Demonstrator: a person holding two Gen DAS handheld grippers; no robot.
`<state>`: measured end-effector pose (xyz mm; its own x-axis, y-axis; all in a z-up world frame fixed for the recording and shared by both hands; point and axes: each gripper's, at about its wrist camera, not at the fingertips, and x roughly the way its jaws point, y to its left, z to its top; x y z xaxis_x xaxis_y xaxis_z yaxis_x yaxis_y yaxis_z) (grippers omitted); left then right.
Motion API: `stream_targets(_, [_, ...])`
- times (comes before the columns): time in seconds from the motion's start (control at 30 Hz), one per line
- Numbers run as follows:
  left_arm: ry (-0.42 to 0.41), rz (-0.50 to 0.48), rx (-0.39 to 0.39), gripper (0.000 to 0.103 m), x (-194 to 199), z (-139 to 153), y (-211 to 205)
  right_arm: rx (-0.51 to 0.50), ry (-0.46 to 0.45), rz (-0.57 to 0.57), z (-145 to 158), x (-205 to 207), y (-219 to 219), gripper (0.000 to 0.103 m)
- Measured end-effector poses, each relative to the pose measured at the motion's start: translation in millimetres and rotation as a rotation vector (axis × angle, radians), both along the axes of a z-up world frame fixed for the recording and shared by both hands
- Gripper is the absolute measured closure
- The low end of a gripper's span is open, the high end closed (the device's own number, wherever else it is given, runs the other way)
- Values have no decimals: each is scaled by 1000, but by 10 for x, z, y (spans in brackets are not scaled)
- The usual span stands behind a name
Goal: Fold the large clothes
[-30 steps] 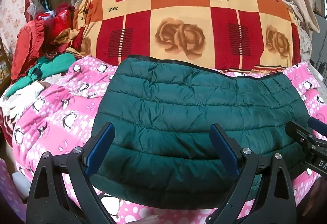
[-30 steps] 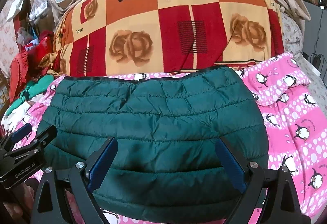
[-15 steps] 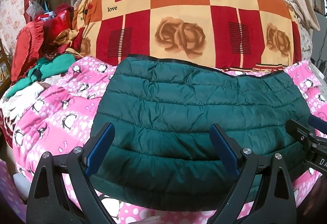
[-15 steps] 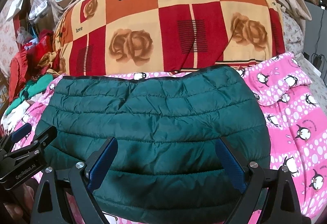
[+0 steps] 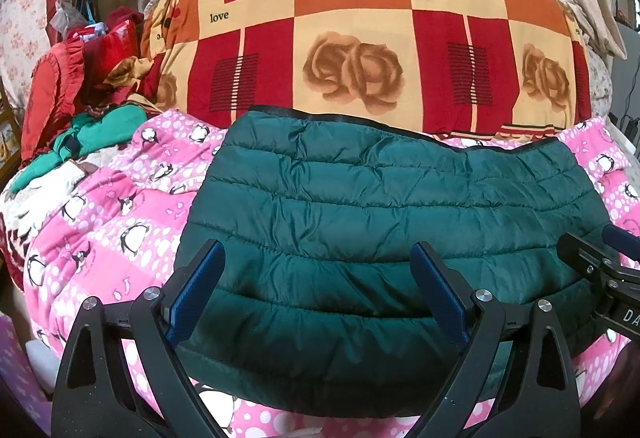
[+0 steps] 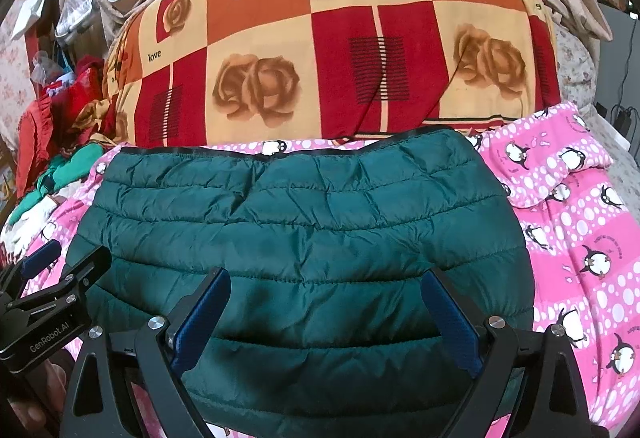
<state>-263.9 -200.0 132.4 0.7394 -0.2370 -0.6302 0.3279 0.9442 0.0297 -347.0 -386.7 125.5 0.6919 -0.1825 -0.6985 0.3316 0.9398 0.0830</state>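
Folded dark-green quilted puffer jacket [image 5: 384, 238] lying on the pink penguin-print blanket [image 5: 100, 238], left gripper [image 5: 316, 290] and right gripper [image 6: 326, 318] both wide apart (empty) at its 6 o'clock hem; fold apparently finishing, next likely smoothing.

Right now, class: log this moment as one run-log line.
stage: fold pending | left tool: open, empty | right tool: open, empty | green puffer jacket: flat on pink penguin blanket

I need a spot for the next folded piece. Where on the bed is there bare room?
Free: penguin blanket right of the green puffer jacket, and a strip left of it. Crowded: clothes pile far left; rose quilt fills the back.
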Motion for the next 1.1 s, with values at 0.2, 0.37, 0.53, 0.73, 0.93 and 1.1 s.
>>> stream_targets(0.2, [2, -2, 0, 9, 6, -12, -2, 5, 4, -1, -16, 11, -14, 8])
stream_targets(0.37, [8, -4, -1, 9, 29, -50, -14, 6, 6, -1, -28, 22, -22, 8])
stream_targets(0.53, [10, -5, 2, 9, 28, -70, -24, 9, 11, -2, -69, 36, -37, 8])
stream_targets(0.73, [11, -4, 2, 9, 30, -74, -28, 5, 7, 1, -64, 40, -26, 8])
stream_targets(0.93, [12, -4, 2, 9, 33, -78, -27, 8, 13, 3, -71, 62, -24, 8])
stream_targets(1.1, [13, -6, 3, 9, 31, -83, -32, 8, 16, 3, -77, 73, -22, 8])
